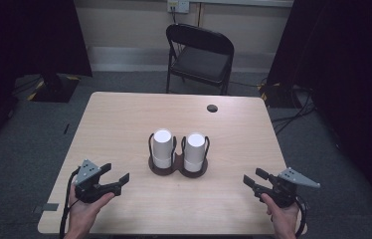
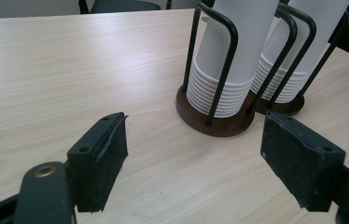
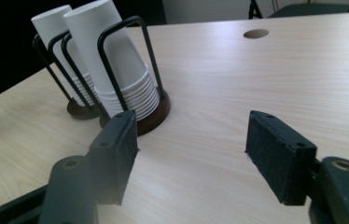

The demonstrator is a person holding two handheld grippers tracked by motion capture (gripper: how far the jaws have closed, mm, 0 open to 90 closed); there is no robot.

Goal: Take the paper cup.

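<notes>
Two stacks of white paper cups (image 1: 163, 148) are standing upside down in a dark wire holder (image 1: 177, 168) at the middle of the table (image 1: 124, 114). The left gripper (image 1: 116, 175) is hovering near the front left corner and the right gripper (image 1: 254, 178) near the front right, both with jaws apart and nothing between them.

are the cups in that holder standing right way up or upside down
Upside down: both stacks of white paper cups show closed bottoms on top, rims stacked low in the wire holder.

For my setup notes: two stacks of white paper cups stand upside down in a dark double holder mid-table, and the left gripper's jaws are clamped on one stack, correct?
Not quite: the left gripper clamps nothing. In the left gripper view its jaws stand open over bare table, short of the cup stacks in their holder. The rest is right.
</notes>
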